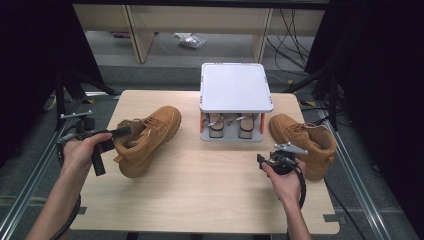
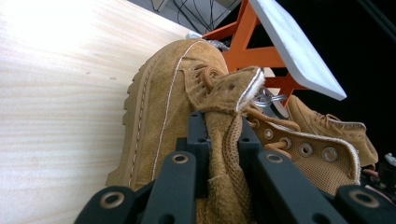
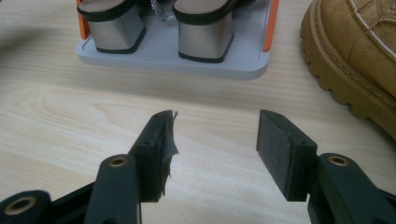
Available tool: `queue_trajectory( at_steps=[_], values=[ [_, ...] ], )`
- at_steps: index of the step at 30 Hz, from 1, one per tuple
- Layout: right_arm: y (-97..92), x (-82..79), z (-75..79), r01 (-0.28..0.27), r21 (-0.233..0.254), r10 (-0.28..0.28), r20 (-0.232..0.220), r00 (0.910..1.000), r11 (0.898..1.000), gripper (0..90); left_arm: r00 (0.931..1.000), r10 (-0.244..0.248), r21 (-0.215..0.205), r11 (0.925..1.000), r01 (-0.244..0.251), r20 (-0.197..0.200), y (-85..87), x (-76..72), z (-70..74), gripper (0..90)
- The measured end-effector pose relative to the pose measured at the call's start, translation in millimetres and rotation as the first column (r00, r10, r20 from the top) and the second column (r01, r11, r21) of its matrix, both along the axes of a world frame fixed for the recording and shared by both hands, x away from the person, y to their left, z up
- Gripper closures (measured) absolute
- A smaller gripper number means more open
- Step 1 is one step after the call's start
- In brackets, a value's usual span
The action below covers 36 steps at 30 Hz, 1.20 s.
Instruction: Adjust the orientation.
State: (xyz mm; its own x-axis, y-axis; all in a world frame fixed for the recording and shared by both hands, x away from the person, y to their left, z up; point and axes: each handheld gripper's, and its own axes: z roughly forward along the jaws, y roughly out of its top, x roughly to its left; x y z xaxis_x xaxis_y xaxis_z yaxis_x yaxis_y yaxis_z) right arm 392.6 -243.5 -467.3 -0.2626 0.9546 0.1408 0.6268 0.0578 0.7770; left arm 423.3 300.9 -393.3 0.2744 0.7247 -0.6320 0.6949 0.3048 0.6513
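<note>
Right gripper sits near-right on the table, jaws apart with nothing between them and bare wood under them in the right gripper view. One pad has a torn, peeling edge.

Right boot stands flat just right of that gripper, untouched, toe pointing far.

Left gripper is at near-left, clamped on the left boot. The left gripper view shows the tongue pinched between the jaws, narrow gap, fabric bunched up between them. Boot looks tilted with the heel end raised, though from above I can't tell whether the sole is clear of the wood.

Far centre: a small shoe rack with a white top shelf and orange posts. A pair of block-heel sandals already fills the lower tier; the top shelf is bare.

Status, as I read it: the job looks like stowing the boots on the rack. Grip on the first boot is done; lift, carry and placement are left. The second boot isn't started. So early stage, maybe a quarter through at best.
</note>
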Motion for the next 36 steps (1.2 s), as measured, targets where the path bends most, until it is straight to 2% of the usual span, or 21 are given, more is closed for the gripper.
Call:
queue_trajectory(
  at_steps=[13, 14, 24, 28, 36],
  values=[
    [-2.4, -0.7, 1.5, 0.003, -0.014, -0.003, 0.005, 1.0, 1.0, 47.3, 0.9996, 0.009, -0.005, 0.9999, -0.009, 0.025, -6.9, 11.4, 11.5, 81.7],
    [-3.2, -1.5, 2.8, 0.004, -0.009, -0.005, -0.006, 1.0, 1.0, 47.4, 0.9994, 0.013, -0.016, 0.9998, -0.013, 0.032, -8.5, 13.0, 13.7, 81.7],
    [-2.3, -1.2, 2.1, 0.008, -0.005, -0.008, 0.0, 1.0, 1.0, 47.5, 0.9983, 0.016, -0.036, 0.9992, -0.014, 0.056, -15.1, 20.9, 25.2, 81.7],
    [-2.7, -1.6, 2.3, 0.012, -0.01, -0.012, -0.002, 0.9999, 1.0, 47.5, 0.9985, 0.015, -0.031, 0.9994, -0.013, 0.053, -17.9, 23.7, 29.4, 81.7],
    [-2.2, -0.9, 1.1, 0.008, -0.001, -0.008, 0.0, 1.0, 1.0, 47.5, 0.998, 0.02, -0.056, 0.9983, -0.017, 0.061, -22.6, 31.4, 33.6, 81.7]
  ],
)
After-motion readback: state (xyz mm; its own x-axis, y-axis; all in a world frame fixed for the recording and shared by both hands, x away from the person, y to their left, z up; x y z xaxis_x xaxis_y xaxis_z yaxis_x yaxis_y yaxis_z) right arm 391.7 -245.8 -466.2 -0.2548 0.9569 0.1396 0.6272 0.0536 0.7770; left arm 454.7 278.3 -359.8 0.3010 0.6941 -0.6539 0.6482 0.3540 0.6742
